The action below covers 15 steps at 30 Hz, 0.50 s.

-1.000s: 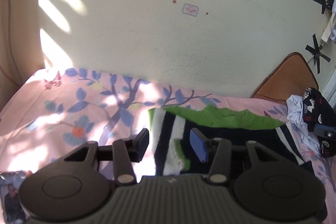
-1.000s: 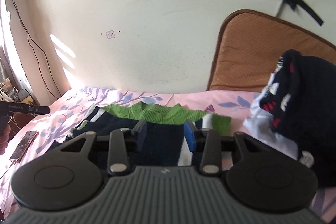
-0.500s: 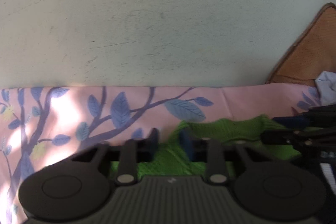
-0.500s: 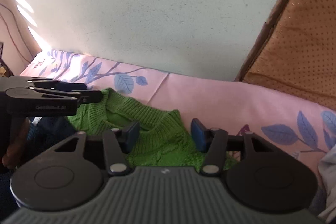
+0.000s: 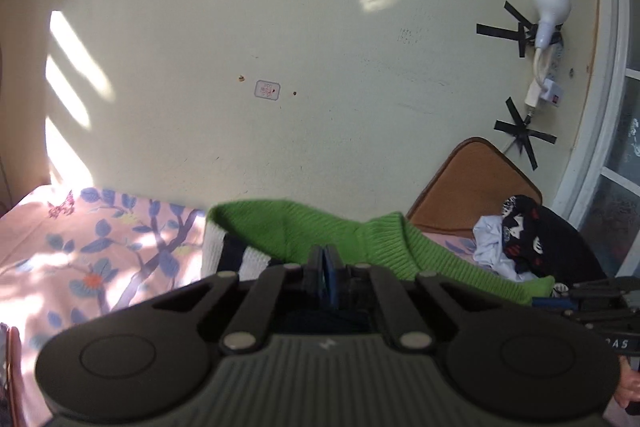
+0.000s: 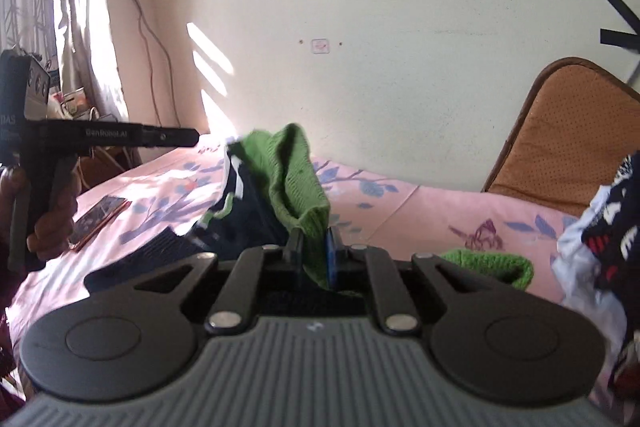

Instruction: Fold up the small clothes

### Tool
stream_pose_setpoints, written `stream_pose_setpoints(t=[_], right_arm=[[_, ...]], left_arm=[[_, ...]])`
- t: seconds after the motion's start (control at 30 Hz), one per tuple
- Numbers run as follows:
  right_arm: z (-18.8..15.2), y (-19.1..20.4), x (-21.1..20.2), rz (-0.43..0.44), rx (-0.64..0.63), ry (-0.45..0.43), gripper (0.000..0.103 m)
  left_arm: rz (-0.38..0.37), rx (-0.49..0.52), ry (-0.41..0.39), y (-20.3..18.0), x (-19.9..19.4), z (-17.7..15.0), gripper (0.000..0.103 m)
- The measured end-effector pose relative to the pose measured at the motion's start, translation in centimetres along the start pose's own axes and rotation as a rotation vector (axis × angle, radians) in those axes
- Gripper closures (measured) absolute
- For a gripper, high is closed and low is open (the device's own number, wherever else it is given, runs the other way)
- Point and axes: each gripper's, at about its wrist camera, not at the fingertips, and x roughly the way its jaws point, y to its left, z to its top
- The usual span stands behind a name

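Sweater [image 5: 280, 227] hem now lifted, phone [image 6: 100, 213] (right view only)

Daylight enters from the left of both grippers, laying bright slanted bars on the wall [image 5: 320, 27] and dappled patches on the bedsheet [image 5: 100, 251], while the fisheye lens bends the edges, darkens the corners and slightly blurs the green sweater [image 6: 296, 179] just ahead.

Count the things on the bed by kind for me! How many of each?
Clothes: 3, namely the green striped sweater, a white garment, a dark patterned garment
Phones: 1, the phone
Cushions: 1, the brown cushion against the wall
Total: 5
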Motion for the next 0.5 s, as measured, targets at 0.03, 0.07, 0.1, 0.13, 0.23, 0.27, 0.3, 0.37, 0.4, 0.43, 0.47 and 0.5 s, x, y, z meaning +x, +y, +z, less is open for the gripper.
stream_pose_setpoints(t=[0.03, 0.07, 0.1, 0.13, 0.23, 0.27, 0.3, 0.37, 0.4, 0.43, 0.47, 0.5], right_arm=[[-1.6, 0.8, -0.9, -0.013, 0.004, 0.0, 0.09], [-3.0, 1.4, -1.7, -0.026, 0.003, -0.002, 0.091], [-4.4, 1.9, -2.2, -0.042, 0.013, -0.003, 0.091], [-5.4, 2.0, -2.3, -0.046, 0.039, 0.001, 0.091], [-7.4, 2.7, -1.3, -0.021, 0.056, 0.07, 0.09], [-7.7, 2.6, -0.9, -0.004, 0.074, 0.086, 0.089], [-7.8, 2.3, -1.3, 0.023, 0.101, 0.077, 0.087], [-7.6, 1.8, -2.5, 0.08, 0.133, 0.037, 0.082], [-7.2, 1.5, -3.3, 0.08, 0.136, 0.001, 0.075], [-6.9, 1.3, -4.0, 0.056, 0.136, -0.038, 0.071], [-6.8, 1.0, -4.9, 0.02, 0.144, -0.078, 0.064], [-6.5, 0.3, -5.3, -0.012, 0.162, -0.107, 0.057]], left_arm=[[-0.009, -0.007, 0.011, 0.3, -1.7, -1.3, 0.101], [-0.017, -0.01, 0.032, 0.6, -2.9, -2.7, 0.101], [-0.01, -0.015, 0.057, 0.8, -3.7, -3.6, 0.101], [0.002, -0.025, 0.082, 1.1, -4.2, -4.2, 0.101], [-0.015, -0.129, 0.143, 3.6, -5.1, -4.8, 0.1], [-0.017, -0.167, 0.148, 4.2, -5.3, -4.7, 0.099], [-0.027, -0.205, 0.155, 5.0, -5.5, -4.6, 0.093], [0.004, -0.247, 0.154, 5.9, -5.6, -4.6, 0.072], [0.037, -0.255, 0.152, 6.0, -5.6, -4.6, 0.056], [0.071, -0.26, 0.149, 6.3, -5.7, -4.7, 0.048], [0.093, -0.269, 0.146, 6.7, -5.7, -4.8, 0.048], [0.105, -0.285, 0.147, 7.1, -5.7, -4.9, 0.045]])
